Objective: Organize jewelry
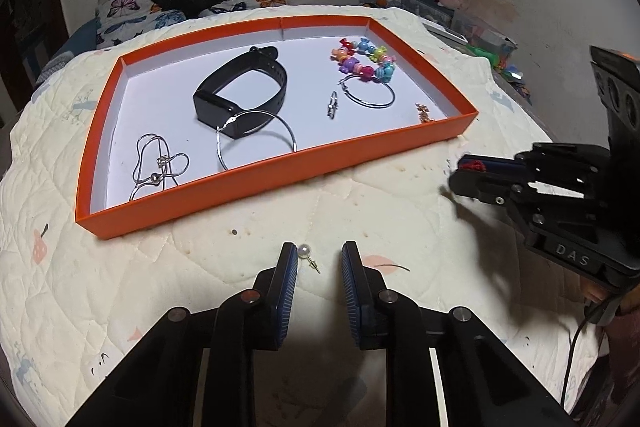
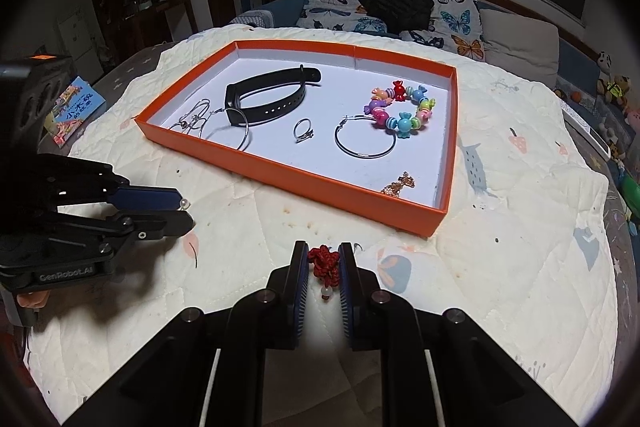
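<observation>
The small white pearl stud earring (image 1: 305, 251) lies between the left gripper (image 1: 319, 259)'s spread fingers, against the left one. The right gripper (image 2: 324, 261)'s fingers pinch a red knotted cord charm (image 2: 324, 263) over the quilted cream bedspread (image 1: 224, 267)

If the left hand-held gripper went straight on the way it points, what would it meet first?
Probably the quilt: the left hand-held gripper tilts down at it, with the pearl earring between its fingers. Past that stands the orange tray's near wall; depth is uncertain.

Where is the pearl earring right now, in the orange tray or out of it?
Out. The pearl earring lies on the quilt in front of the orange tray, between the left gripper's jaws.
</observation>
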### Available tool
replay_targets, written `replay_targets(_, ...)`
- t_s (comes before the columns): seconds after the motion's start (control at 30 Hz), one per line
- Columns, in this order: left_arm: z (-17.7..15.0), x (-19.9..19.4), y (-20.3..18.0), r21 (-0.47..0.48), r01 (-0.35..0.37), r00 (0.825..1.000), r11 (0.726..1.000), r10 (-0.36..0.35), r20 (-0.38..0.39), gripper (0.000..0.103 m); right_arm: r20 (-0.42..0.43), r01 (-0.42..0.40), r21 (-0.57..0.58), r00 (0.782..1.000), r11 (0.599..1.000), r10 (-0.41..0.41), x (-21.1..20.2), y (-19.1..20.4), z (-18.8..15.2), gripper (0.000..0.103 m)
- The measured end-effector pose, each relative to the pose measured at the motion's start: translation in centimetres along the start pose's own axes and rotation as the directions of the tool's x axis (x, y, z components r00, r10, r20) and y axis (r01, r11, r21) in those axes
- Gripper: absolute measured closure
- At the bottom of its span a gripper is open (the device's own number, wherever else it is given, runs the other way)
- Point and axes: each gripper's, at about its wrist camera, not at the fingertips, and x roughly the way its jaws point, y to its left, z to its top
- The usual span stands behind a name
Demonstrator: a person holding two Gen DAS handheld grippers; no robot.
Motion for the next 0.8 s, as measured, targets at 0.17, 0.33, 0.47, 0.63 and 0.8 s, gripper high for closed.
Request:
replay_targets(0.17,0.4,0.5,-0.1,-0.007,-0.017,1.000,1.000,0.017,-0.002,0.084,-0.004,-0.004,0.008,1.000,1.000,0.004,0.3,-0.1,0.0,0.086)
replay_targets(0.33,0.3,0.7,-0.2,0.014,-0.039,0.999,0.999,0.039,0.008,0.096,-0.004,-0.012,0.008,1.000,1.000,0.012,0.2,-0.2,-0.1,0.086)
replay_targets(0.47,0.3,0.4,-0.5,0.023,-0.023,1.000,0.999,0.023,0.015,0.096,0.005,-0.032,0.017,0.999,0.999,0.032,-0.4,-0.4,0.0,0.086)
replay_targets(0.63,1.5,-1.5,-1.2,0.045,-0.007,0.998,0.999,0.004,0.070,0.096,0.044,-0.040,0.027,0.998,0.999,0.039,-2.3,-1.1,1.0,0.086)
replay_targets(0.8,4.1,-3.2,-1.7,0.065,0.007,0.992,0.998,-0.015,0.124,0.096,0.099,-0.046,0.041,0.994,0.998,0.042,-4.1,-2.4,3.0,0.086)
